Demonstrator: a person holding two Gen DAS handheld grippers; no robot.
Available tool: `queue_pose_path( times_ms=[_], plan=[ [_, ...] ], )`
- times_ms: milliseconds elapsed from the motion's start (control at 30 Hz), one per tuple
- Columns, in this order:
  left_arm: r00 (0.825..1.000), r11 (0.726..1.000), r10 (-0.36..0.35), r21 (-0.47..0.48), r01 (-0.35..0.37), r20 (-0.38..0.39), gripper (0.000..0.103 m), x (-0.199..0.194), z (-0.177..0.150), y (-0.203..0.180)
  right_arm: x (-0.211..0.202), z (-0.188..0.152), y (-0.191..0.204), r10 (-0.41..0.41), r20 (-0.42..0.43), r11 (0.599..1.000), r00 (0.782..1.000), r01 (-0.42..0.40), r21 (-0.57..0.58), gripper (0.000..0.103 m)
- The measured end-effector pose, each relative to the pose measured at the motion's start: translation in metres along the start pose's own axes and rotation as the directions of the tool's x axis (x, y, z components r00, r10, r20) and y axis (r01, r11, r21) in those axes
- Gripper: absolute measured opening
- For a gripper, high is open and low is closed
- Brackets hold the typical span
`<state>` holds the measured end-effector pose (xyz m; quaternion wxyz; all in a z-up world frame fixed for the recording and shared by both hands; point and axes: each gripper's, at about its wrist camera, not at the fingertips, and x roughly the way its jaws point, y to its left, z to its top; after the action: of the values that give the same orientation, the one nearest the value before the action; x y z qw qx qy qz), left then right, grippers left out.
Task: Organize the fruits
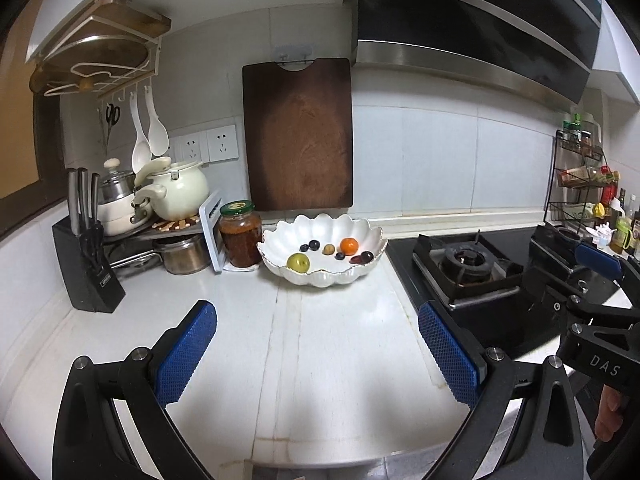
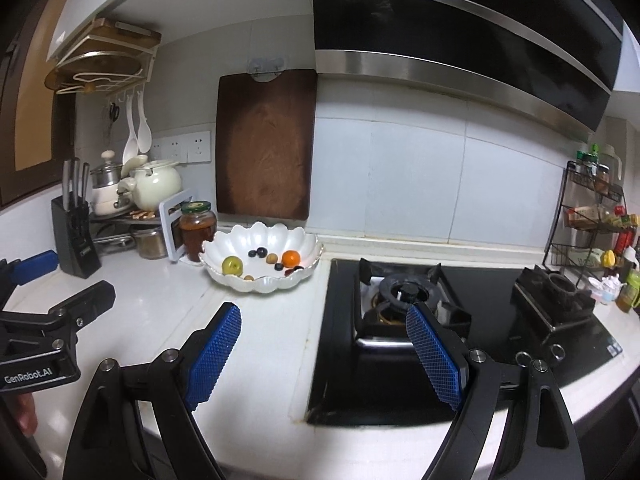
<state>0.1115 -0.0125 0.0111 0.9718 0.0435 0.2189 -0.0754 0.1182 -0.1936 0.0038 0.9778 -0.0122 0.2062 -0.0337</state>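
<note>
Mostly small fruits point(image 1: 349, 246) in scalloped white bowl point(image 1: 368, 264), both hand-held grippers point(image 1: 316, 348) point(image 2: 322, 350) wide open, empty

The left gripper point(image 1: 318, 354) has its jaws spread wide, with nothing between its blue ridged pads point(image 1: 186, 354). It points forward and slightly downward. The right gripper point(image 2: 324, 356) is likewise wide open and empty, tilted down at much the same angle, just beside the left one. A bare hand point(image 1: 610, 416) grips the right gripper's black handle from behind.
</note>
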Motion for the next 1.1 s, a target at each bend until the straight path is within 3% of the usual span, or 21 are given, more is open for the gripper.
queue_pose_path(
  times_ms=[467, 1100],
  plan=[
    [0.999, 1.000, -0.014, 0.011, 0.014, 0.036, 0.103, -0.043, -0.010, -0.001, -0.048, -0.013, 0.003, 0.007, 0.037, 1.000, 0.999, -0.008, 0.017, 0.086],
    [0.997, 0.999, -0.054, 0.010, 0.053, 0.055, 0.103, -0.064, -0.009, -0.006, -0.069, -0.017, -0.001, 0.021, 0.037, 0.999, 0.999, -0.022, 0.041, 0.086]
  ],
)
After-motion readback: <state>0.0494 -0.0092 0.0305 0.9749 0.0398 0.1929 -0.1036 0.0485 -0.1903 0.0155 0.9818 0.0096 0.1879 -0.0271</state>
